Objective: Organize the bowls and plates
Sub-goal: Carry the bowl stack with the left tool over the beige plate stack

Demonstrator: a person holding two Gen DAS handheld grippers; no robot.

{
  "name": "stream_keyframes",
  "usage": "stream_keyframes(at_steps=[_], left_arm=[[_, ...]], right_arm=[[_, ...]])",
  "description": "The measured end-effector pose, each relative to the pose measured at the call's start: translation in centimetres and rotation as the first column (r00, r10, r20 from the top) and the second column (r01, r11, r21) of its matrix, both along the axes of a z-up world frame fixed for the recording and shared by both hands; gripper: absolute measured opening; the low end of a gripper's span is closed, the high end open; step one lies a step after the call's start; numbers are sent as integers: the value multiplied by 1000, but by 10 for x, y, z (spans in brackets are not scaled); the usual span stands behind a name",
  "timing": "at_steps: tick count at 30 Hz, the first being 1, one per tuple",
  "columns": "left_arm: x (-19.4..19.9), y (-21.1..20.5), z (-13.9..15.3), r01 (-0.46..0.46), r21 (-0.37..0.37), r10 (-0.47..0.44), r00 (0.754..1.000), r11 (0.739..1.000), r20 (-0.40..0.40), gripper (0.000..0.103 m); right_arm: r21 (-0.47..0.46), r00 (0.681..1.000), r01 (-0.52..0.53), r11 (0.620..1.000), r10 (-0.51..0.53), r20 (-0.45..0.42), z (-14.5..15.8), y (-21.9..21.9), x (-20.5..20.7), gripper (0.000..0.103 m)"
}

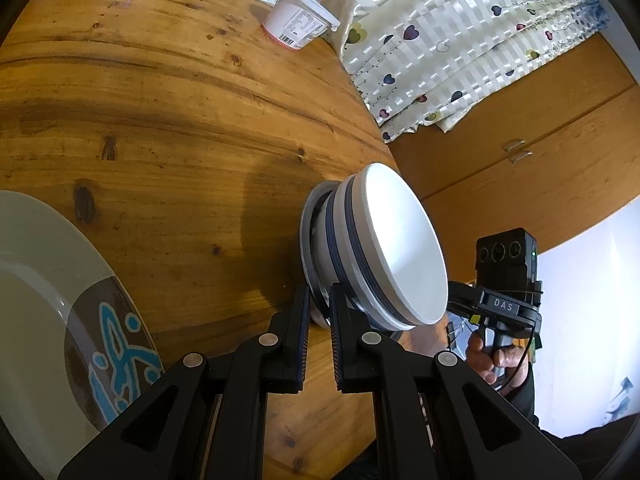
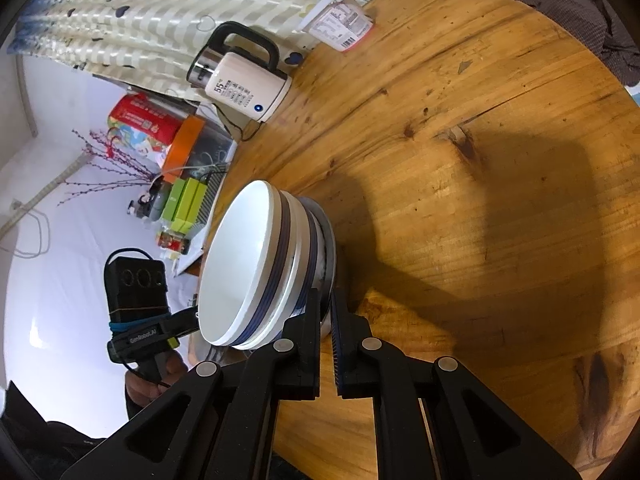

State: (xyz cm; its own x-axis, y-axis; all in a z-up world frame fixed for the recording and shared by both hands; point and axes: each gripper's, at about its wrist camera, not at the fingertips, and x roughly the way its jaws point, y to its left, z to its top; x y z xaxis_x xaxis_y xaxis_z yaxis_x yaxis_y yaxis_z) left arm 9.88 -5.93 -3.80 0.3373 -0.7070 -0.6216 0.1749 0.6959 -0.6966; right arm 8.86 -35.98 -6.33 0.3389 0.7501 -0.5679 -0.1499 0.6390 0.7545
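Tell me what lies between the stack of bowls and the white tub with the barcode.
Nothing; the stretch of wooden table between the stack of bowls and the white tub is bare, as both wrist views show.

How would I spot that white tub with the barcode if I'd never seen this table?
Start at the round wooden table and go to its far edge, by the heart-print curtain. The plastic tub sits there, right of the cream kettle: it alone has a printed barcode label.
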Motion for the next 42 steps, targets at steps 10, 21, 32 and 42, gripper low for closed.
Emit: stream_keyframes(at_steps=[10,21,32,42], left_arm=[[-1,1,2,-5,-4,5,1000,1000,15,8],[-6,9,9,-21,3,21,999,1000,30,8],[-12,19,18,-41,13,40,998,999,47,8],[-20,34,23,-67,19,66,996,998,60,8]], right_arm=[[5,1000,2,1000,-2,18,7,1,-2,6],[5,999,-14,1000,14,37,16,10,-1,6],[2,998,-41,999,41,52,26,24,1,6],[0,996,-72,997,72,58,30,41,4,6]])
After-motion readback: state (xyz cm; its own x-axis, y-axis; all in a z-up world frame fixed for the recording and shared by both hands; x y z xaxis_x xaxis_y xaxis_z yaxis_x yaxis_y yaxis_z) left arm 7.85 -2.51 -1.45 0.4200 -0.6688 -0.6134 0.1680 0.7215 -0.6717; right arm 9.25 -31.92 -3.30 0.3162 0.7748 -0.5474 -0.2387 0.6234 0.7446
